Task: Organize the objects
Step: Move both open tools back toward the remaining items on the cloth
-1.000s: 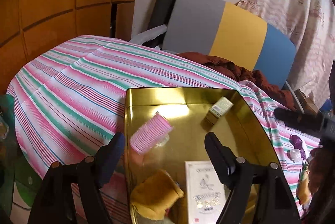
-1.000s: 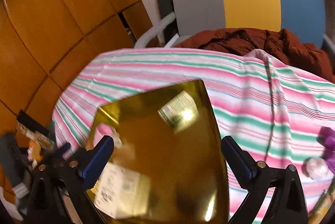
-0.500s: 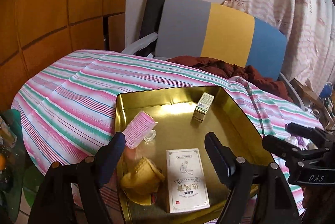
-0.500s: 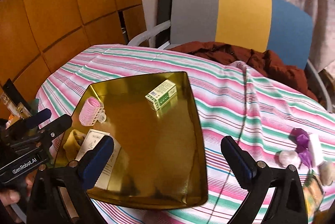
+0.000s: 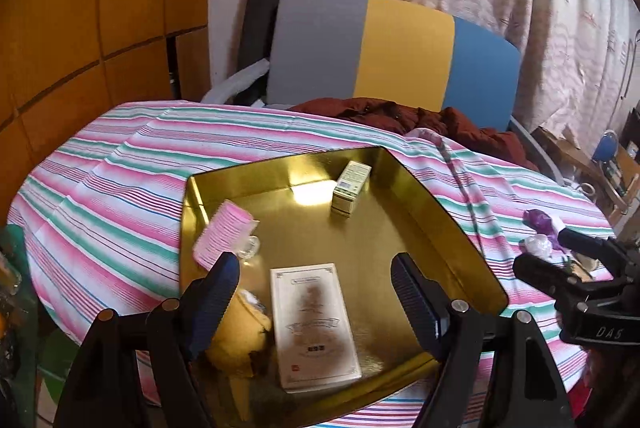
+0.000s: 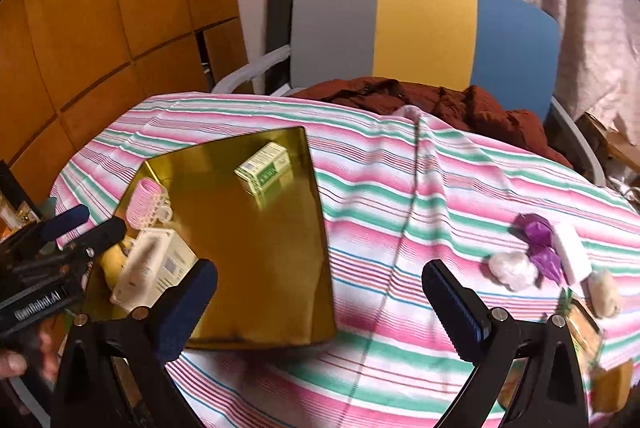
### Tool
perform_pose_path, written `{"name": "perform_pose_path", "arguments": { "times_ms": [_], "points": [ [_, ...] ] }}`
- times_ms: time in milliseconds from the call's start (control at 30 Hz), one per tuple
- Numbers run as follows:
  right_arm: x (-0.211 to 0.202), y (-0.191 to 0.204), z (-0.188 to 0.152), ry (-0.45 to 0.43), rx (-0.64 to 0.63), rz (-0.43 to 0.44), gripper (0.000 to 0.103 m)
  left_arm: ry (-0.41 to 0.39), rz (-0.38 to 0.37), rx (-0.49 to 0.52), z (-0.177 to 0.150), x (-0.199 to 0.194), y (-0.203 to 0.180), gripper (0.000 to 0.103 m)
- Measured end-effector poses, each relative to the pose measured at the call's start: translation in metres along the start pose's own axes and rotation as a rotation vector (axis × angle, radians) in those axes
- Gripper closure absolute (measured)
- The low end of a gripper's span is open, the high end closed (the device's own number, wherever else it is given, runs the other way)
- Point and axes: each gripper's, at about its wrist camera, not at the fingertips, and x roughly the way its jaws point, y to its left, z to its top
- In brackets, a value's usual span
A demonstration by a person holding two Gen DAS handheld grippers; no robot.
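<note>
**Loose bits sit to the right, nearest the right tongs**

Both pairs of tongs hang with their jaws apart and nothing between them. The left tongs (image 5: 316, 288) hover over the near end of the gold tray (image 5: 452, 228), directly above the long white box (image 5: 314, 324), whose long axis runs away from the tongs, up the frame. The right tongs (image 6: 320, 292) sit over the striped tablecloth (image 6: 400, 195) just past the tray's right edge.

What the next move seems to hinge on is the small cluster still loose on the table at the right edge of the right wrist view. It lies to the right of the right tongs and slightly beyond them, well apart from the tray, so the right hand is plainly the nearer one. The white block (image 6: 572, 254) there lies with its long axis running up and down the frame, tilted a little left.

Counted in the tray: one pink hair roller (image 5: 222, 236), one small green-and-white carton (image 5: 350, 187), one long white box, one yellow soft thing (image 5: 240, 336). Four in all.

Counted outside it: one purple wrapper (image 6: 538, 240), one white block, one pale crumpled lump (image 6: 512, 268), one beige lump (image 6: 606, 292). Further items at the lower right corner are too cut off to name.
</note>
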Motion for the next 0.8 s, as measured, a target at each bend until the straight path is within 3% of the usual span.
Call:
{"name": "perform_pose_path", "arguments": {
  "times_ms": [333,600,800],
  "points": [
    [-0.010,-0.057,-0.028,0.052,0.106,-0.091,0.000,-0.002,-0.103,0.014,0.004,-0.002,-0.021,0.025],
    [-0.043,-0.127,-0.040,0.039,0.220,-0.219,0.000,0.029,-0.265,0.152,0.004,-0.001,-0.080,0.025],
    [-0.082,-0.198,-0.054,0.026,0.329,-0.394,0.000,0.083,-0.398,0.289,-0.007,0.003,-0.140,0.025]
  ]
}}
